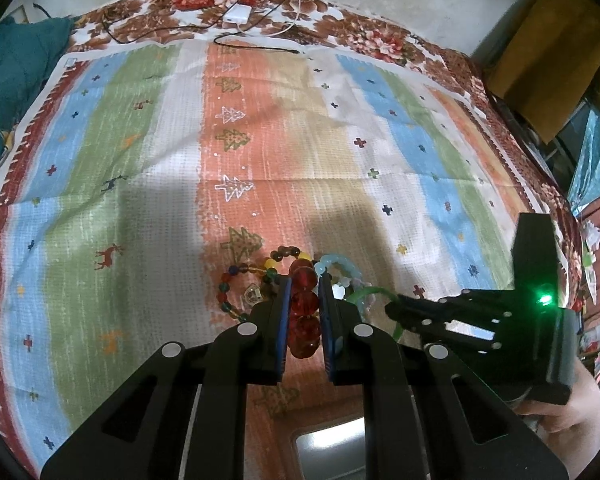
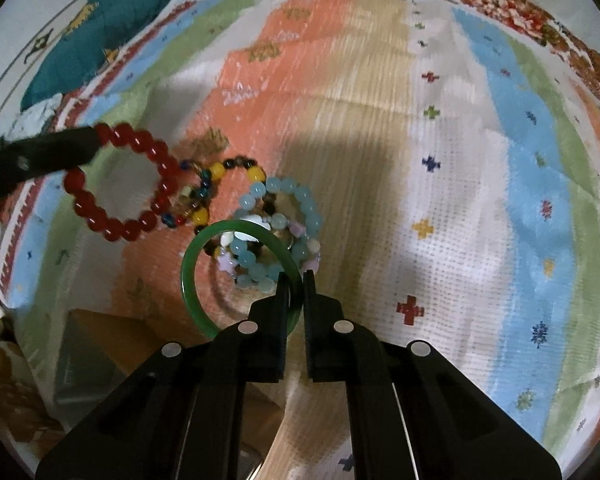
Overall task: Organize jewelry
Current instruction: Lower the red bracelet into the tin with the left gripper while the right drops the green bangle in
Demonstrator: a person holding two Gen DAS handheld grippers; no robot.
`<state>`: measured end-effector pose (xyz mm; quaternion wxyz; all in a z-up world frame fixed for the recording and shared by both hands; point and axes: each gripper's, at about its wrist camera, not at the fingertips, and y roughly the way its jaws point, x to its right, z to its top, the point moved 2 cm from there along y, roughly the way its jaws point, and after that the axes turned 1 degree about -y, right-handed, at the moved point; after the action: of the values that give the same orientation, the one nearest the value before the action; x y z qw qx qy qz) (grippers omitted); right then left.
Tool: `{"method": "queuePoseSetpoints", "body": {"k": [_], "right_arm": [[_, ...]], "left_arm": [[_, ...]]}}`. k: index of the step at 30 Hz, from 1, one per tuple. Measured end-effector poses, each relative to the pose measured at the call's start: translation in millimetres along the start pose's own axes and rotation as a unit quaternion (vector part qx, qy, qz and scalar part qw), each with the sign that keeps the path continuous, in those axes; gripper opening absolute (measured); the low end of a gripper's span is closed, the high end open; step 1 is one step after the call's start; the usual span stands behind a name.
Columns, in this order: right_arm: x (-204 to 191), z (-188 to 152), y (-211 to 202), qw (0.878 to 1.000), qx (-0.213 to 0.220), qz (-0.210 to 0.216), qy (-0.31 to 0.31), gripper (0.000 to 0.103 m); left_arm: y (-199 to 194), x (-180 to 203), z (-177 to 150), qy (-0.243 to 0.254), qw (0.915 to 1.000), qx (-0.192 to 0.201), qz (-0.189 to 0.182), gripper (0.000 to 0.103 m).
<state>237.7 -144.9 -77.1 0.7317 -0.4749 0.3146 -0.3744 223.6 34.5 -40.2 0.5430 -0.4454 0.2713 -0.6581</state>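
Left wrist view: the left hand-held gripper (image 1: 305, 280) pinches a red bracelet (image 1: 303, 308) between its blue pads, over the striped cloth (image 1: 140, 140). The right hand-held gripper (image 2: 296, 276) is clamped on a green bangle (image 2: 190, 284) — just beside it lie a blue bracelet (image 2: 300, 196) and a mixed-bead one (image 2: 216, 170).

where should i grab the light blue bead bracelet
Grip the light blue bead bracelet at its far arc, coming from above with one jaw inside the loop. That arc lies bare on the cloth; the near side is under the green bangle.
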Motion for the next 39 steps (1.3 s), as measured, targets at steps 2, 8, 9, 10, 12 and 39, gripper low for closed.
{"method": "queuePoseSetpoints", "body": {"k": [2,8,9,10,12,39], "right_arm": [[1,0,-7,1.000,0.009,-0.001,-0.001,0.008],[0,-1,-33,0.999,0.041,-0.002,0.007,0.008],[-1,-2,-37,0.999,0.046,-0.001,0.006,0.008],[-2,-2,-39,0.999,0.048,0.000,0.005,0.008],[-4,-4,-46,0.998,0.057,-0.003,0.002,0.008],[-23,-51,-107,0.992,0.125,0.015,-0.006,0.008]], "left_arm": [[-3,2,-2,0.001,1.0000,0.002,-0.001,0.013],[-16,11,-8,0.009,0.9998,0.014,-0.009,0.013],[-18,12,-8,0.011,0.9998,0.016,-0.010,0.013],[-21,14,-9,0.013,0.9997,0.018,-0.010,0.013],[-25,17,-11,0.013,0.9996,0.021,-0.014,0.013],[-79,45,-59,0.045,0.9958,0.067,-0.043,0.013]]}}
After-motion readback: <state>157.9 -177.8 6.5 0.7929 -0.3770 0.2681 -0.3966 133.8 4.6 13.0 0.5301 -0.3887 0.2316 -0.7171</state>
